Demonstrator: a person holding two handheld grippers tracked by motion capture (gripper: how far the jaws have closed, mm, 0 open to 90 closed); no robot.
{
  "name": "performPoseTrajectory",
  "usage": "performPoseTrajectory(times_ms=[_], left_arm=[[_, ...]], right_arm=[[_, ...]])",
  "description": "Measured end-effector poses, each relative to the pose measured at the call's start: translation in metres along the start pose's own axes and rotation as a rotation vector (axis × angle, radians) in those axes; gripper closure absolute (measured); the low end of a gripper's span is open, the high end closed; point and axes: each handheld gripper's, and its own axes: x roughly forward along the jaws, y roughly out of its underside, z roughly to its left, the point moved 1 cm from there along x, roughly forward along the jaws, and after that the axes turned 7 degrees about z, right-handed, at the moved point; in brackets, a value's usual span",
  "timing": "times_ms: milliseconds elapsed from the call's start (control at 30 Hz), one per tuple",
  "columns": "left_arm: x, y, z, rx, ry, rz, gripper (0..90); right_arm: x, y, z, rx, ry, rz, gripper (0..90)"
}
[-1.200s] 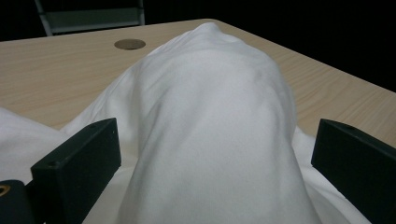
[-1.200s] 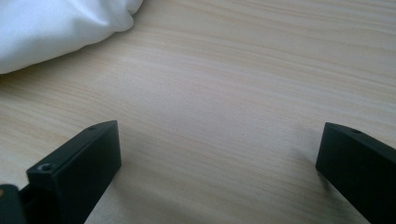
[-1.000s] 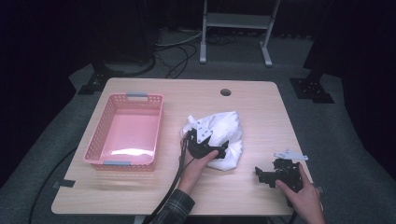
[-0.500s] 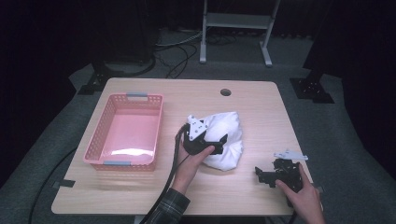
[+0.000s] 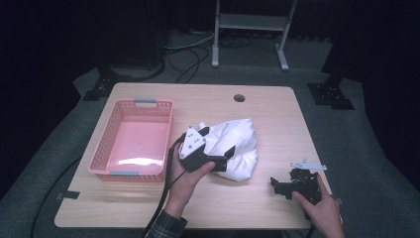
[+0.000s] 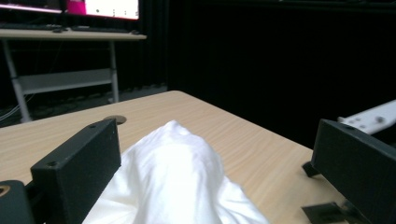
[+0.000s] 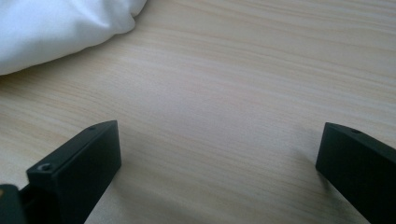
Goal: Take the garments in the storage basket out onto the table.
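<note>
Two grippers, one white cloth

High view: pale wooden table (image 5: 277, 106) amid dark floor; white cloth (image 5: 236, 146) mid-table, long axis slanting toward far right corner; pink basket (image 5: 132, 144) well left; left gripper (image 5: 220, 158) over cloth; right gripper (image 5: 278, 187) near front edge, apart.

Left gripper view: jaws wide, straddling cloth (image 6: 180, 182).

Right gripper view: jaws parted over bare wood; cloth (image 7: 60, 25) at upper left.

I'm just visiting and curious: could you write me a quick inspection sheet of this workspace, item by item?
Surface: light wooden table, round hole near the far edge.
Job's things: crumpled white cloth mid-table; pink basket at its left, nothing seen inside.
Clutter: nothing seen.
Grippers: left tool open, jaws on either side of the cloth; right tool open, low over bare wood near the front right corner.
Cables: black cable trails from the left tool.
Surroundings: dark room, grey carpet, metal stand behind the table.
</note>
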Motion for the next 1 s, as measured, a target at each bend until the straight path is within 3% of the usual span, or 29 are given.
performPoseTrajectory(times_ms=[333, 1000], left_arm=[[-0.016, 0.022, 0.003, 0.005, 0.016, -0.008, 0.5], [-0.008, 0.072, 0.009, 0.023, 0.005, 0.002, 0.5]], right_arm=[[0.000, 0.000, 0.000, 0.000, 0.000, 0.000, 0.0], [0.000, 0.000, 0.000, 0.000, 0.000, 0.000, 0.0]])
